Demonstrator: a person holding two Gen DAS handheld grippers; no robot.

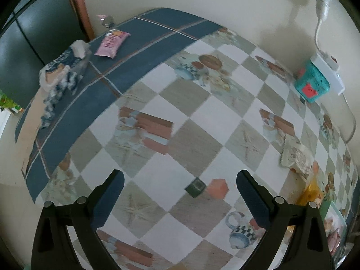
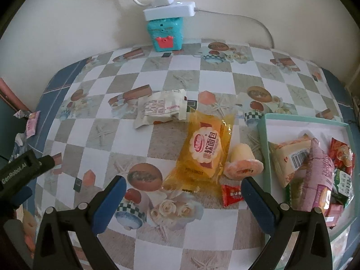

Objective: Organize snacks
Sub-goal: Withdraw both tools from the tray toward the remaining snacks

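In the right wrist view, a yellow bread packet (image 2: pixel 203 151), a white wrapped snack (image 2: pixel 160 109), a jelly cup (image 2: pixel 243 162) and a small red candy packet (image 2: pixel 231 194) lie on the checked tablecloth. A teal-rimmed box (image 2: pixel 262 132) at the right holds several snack packets (image 2: pixel 315 171). My right gripper (image 2: pixel 182 192) is open and empty, low over the cloth just before the yellow packet. My left gripper (image 1: pixel 180 189) is open and empty above bare cloth; its body shows at the left of the right wrist view (image 2: pixel 20 171). A pink packet (image 1: pixel 111 42) lies far left.
A teal toy box (image 2: pixel 165 33) with a white power strip (image 2: pixel 168 11) on top stands against the back wall. A blue-and-white tissue pack (image 1: pixel 63 67) lies at the table's far left edge. The white snack (image 1: pixel 294 157) and yellow packet (image 1: pixel 311 191) show at the right of the left wrist view.
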